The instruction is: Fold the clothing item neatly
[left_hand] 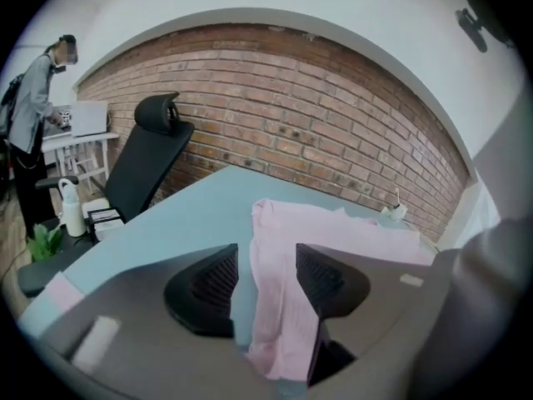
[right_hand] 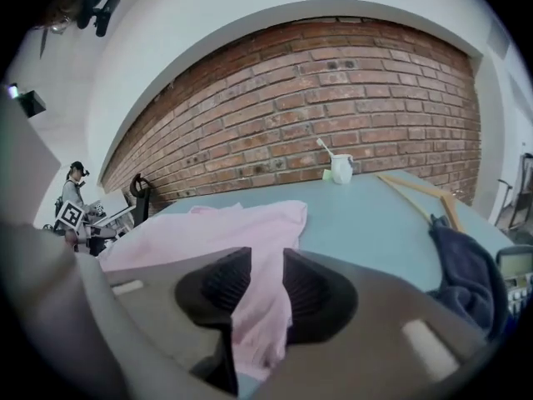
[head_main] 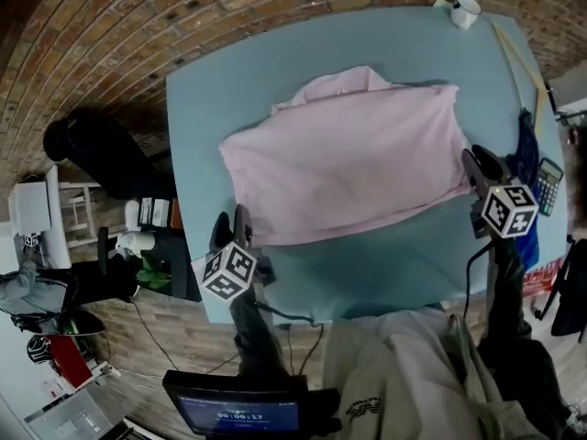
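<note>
A pale pink garment point(head_main: 348, 154) lies folded across the blue table point(head_main: 275, 71), its collar toward the brick wall. My left gripper point(head_main: 231, 223) stands at the garment's near left corner. In the left gripper view the jaws point(left_hand: 266, 277) are apart, with a ridge of the pink cloth point(left_hand: 333, 232) running between them, clear of the left pad. My right gripper point(head_main: 479, 168) is at the garment's near right corner. Its jaws point(right_hand: 260, 277) are parted too, and a fold of the pink cloth point(right_hand: 216, 227) lies loosely in the narrow gap.
A white mug point(head_main: 465, 10) stands at the table's far right corner, with a wooden hanger point(head_main: 518, 58) along the right edge. A dark blue cloth point(head_main: 526, 154) and a calculator point(head_main: 550, 183) lie just right of my right gripper. A black chair point(left_hand: 150, 157) stands left of the table.
</note>
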`<action>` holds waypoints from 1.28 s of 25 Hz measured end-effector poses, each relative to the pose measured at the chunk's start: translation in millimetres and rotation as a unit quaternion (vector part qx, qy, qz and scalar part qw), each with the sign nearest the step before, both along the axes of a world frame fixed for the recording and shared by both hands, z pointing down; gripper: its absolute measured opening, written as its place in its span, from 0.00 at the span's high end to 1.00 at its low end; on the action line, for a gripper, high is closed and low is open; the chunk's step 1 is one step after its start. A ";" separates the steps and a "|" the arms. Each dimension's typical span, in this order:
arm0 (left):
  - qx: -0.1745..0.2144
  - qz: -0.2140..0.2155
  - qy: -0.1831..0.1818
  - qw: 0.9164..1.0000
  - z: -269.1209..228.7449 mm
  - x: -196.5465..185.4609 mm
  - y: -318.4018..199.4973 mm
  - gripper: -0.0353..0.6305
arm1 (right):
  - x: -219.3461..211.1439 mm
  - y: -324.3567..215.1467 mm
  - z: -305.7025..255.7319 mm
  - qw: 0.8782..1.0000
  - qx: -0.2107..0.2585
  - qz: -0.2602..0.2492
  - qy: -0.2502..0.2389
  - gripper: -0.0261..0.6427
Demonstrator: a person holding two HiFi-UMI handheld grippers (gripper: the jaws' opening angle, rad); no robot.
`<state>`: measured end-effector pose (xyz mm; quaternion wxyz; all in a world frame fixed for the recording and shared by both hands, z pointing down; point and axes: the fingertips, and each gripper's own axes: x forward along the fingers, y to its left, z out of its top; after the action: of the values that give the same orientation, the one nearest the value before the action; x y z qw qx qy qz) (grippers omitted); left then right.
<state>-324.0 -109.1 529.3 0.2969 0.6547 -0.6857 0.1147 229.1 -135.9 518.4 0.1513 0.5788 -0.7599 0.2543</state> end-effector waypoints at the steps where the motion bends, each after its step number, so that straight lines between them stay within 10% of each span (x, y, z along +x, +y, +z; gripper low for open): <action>1: 0.003 -0.011 -0.002 1.000 -2.9 -0.4 12.4 0.61 | -0.6 10.9 -1.3 1.000 0.000 -0.002 -0.001 0.78; 6: 0.015 -0.062 0.016 0.998 -7.4 16.4 81.2 0.74 | -3.9 68.9 -1.1 1.000 0.003 0.005 0.000 0.90; 13: -0.020 -0.016 0.143 0.989 22.6 95.2 130.8 0.65 | -42.2 122.5 30.1 0.983 -0.064 0.021 -0.170 0.82; 23: 0.056 0.075 0.116 0.989 -34.2 150.6 134.0 0.83 | -76.9 130.9 -38.3 0.985 0.051 -0.065 -0.151 0.92; 32: 0.093 0.143 0.099 0.980 -61.7 207.4 138.2 0.94 | -110.0 176.5 -46.4 0.980 0.055 -0.116 -0.153 0.96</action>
<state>-116.7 29.1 467.6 0.2818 0.7788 -0.5598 0.0260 119.1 40.7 472.0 0.0298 0.4489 -0.8487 0.2781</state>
